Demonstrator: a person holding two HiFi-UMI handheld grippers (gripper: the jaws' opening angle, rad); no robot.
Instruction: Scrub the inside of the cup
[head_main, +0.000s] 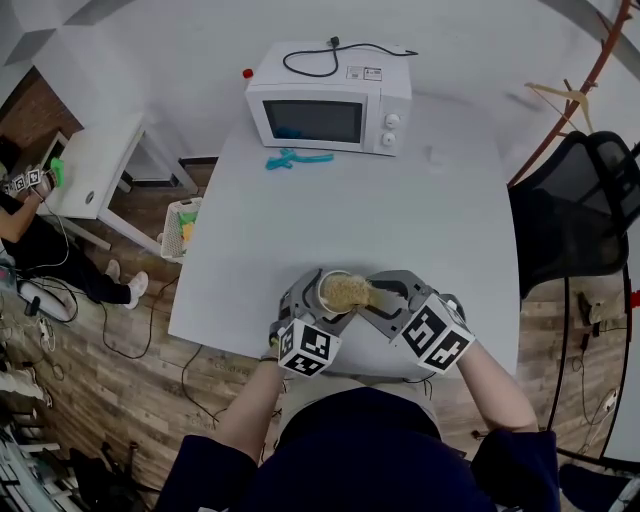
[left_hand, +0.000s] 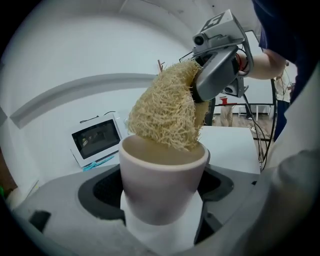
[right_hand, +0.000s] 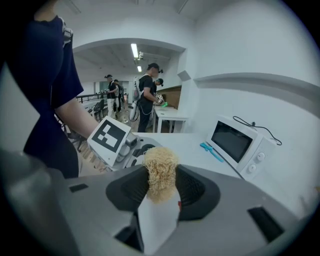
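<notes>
From your head view the inside of the cup (head_main: 328, 288) is almost wholly covered by the loofah scrubber (head_main: 350, 292). The cup's base is hidden behind your left tool (left_hand: 162, 200), so you cannot tell whether it rests on the desk (head_main: 350, 200). That left tool is clenched on the cup's wall, mouth upward, at the desk's near edge, close to your body. Your right tool (right_hand: 161, 186) is clamped on the scrubber's upper end and comes in from the right and above. The scrubber's lower end sits in the cup's mouth, touching the rim on the right side. The microwave (head_main: 325, 100) stands well apart at the far edge, with a teal item (head_main: 295, 158) just beside it on the near side.
</notes>
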